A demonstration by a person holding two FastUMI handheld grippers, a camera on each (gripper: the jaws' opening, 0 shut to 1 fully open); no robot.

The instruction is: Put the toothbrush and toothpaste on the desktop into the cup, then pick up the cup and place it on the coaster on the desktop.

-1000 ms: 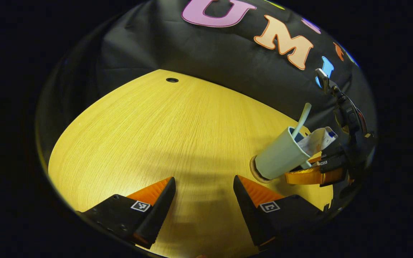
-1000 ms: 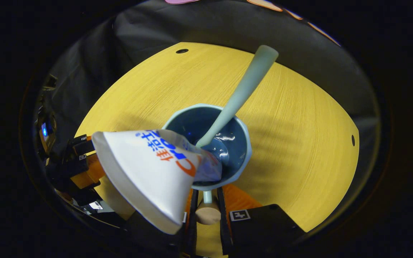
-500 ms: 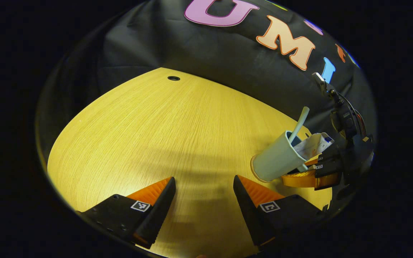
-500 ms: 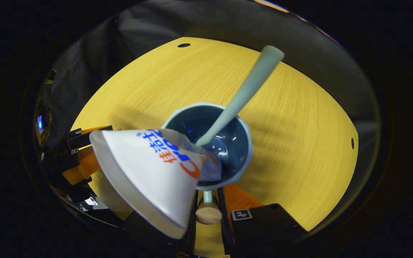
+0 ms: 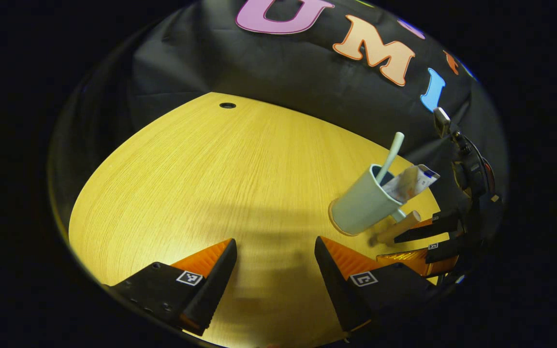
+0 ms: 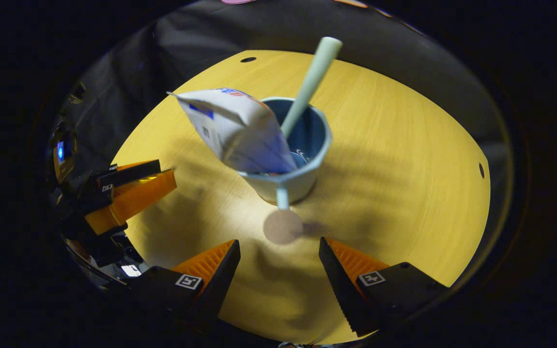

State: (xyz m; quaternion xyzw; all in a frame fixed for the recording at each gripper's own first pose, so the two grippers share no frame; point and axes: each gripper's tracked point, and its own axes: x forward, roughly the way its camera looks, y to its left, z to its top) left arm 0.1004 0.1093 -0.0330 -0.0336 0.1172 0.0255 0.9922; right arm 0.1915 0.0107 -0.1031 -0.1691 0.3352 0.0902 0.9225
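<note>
A pale blue cup (image 5: 363,205) stands upright on a thin brown coaster (image 5: 336,227) at the desktop's right side. A pale green toothbrush (image 5: 390,154) and a white toothpaste tube (image 5: 411,181) stick out of it. The right gripper view shows the cup (image 6: 302,159) just ahead, holding the tube (image 6: 240,135) and brush (image 6: 310,82), its round wooden handle end (image 6: 282,226) pointing at me. My right gripper (image 6: 278,266) is open behind that handle and touches nothing; it also shows beside the cup (image 5: 388,249). My left gripper (image 5: 274,261) is open over bare wood and appears at left (image 6: 162,179).
The yellow wooden desktop (image 5: 201,183) has small cable holes at its far edge (image 5: 227,105) and right edge (image 6: 481,170). Black cloth walls close in behind it. Open wood lies left of the cup.
My right gripper let go of the cup's handle, opened and drew back. The cup went from tilted in the grip to standing upright on the coaster. The left gripper barely moved.
</note>
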